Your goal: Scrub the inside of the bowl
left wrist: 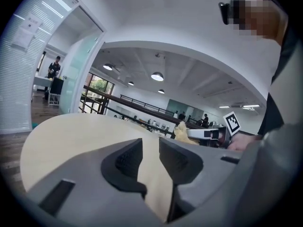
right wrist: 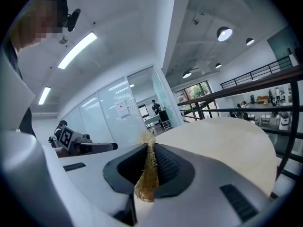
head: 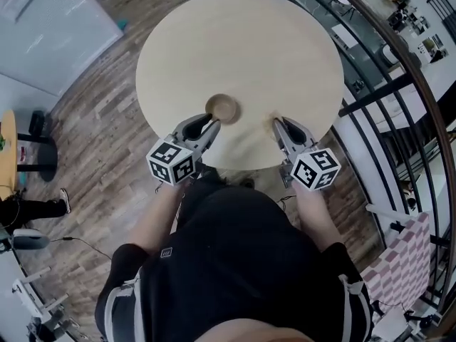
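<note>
Currently: scrubber pinched, bowl on table

Bowl (head: 223, 109): upright on round table (head: 242, 41), near the front edge, slightly left of centre.

Left gripper (head: 211, 125): jaws spread, only tabletop shows in the gap between them. Tips lie just beside the bowl's near rim; contact cannot be determined.

Right gripper (head: 277, 125): jaws pressed onto a tuft of straw-coloured fibrous scrubber (right wrist: 147, 174), which sticks out above and below them. This gripper sits to the right of the bowl, apart from it, over the table's front edge.
</note>
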`<state>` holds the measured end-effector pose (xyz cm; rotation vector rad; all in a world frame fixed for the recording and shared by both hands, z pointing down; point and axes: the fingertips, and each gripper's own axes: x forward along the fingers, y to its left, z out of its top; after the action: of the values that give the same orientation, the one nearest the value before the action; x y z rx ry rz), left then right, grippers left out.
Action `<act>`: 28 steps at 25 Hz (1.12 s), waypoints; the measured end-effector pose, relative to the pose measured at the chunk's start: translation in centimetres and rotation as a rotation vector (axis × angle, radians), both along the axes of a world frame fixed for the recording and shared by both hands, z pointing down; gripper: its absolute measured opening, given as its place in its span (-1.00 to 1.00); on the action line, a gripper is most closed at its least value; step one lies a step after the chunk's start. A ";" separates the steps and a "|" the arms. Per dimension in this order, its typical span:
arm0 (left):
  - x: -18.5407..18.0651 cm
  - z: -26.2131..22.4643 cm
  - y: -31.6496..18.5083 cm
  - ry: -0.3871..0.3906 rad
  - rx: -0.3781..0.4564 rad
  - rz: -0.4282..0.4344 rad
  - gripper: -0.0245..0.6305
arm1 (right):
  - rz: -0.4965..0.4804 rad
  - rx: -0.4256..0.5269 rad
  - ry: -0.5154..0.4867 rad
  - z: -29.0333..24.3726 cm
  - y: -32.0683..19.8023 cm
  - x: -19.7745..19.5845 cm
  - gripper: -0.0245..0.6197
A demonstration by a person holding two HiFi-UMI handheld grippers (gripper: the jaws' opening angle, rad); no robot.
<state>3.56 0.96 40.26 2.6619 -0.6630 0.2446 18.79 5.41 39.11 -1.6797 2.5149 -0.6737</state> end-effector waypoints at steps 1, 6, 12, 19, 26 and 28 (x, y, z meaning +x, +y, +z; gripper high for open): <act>0.2 -0.7 0.3 0.009 0.011 0.003 -0.58 | -0.001 0.014 -0.001 -0.7 0.3 0.1 -0.79; 0.6 -3.7 1.2 0.029 0.077 0.031 -0.58 | 0.010 0.098 0.035 -4.6 1.0 0.7 -0.79; -0.3 -8.1 1.4 0.036 0.192 0.062 -0.60 | 0.012 0.193 0.074 -8.6 1.9 -0.2 -0.79; -3.1 -11.9 0.4 0.052 0.252 0.090 -0.63 | 0.043 0.272 0.101 -12.5 2.0 -2.3 -0.79; -4.5 -14.0 -0.4 0.124 0.247 0.053 -0.68 | 0.020 0.325 0.104 -14.5 2.1 -4.3 -0.79; -4.8 -14.3 -0.6 0.128 0.253 0.048 -0.70 | 0.013 0.329 0.114 -14.7 1.8 -4.8 -0.79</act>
<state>-1.24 0.31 25.95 2.9071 -0.6266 0.0013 13.98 7.24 24.41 -1.6529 2.5119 -0.1516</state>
